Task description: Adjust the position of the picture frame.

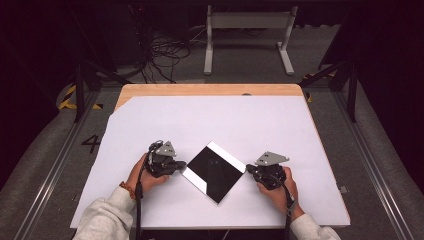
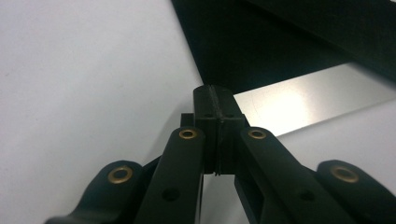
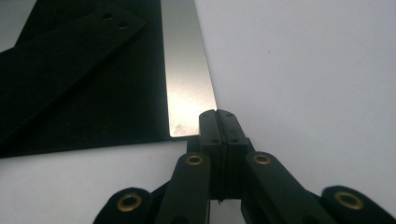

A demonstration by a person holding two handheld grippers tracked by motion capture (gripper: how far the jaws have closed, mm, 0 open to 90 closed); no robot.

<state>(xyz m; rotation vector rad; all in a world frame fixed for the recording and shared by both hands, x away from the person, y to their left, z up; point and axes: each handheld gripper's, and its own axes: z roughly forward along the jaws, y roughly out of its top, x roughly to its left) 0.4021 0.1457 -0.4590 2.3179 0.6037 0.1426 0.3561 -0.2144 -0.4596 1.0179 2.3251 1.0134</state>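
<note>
The high view looks forward and down from the person's side, taking in the whole desk. Each tool view rides low and close behind its own closed jaws (nearly at desk level). All three views share the black panel with silver edge strips.

A square plate lies on the table, between left gripper and right gripper.

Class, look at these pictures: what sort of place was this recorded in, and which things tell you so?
Probably a lab or recording studio, not a home. A white sheet covers a wooden table, black curtains hang around it, loose cables lie on the floor, and yellow-black tape marks the floor.
</note>
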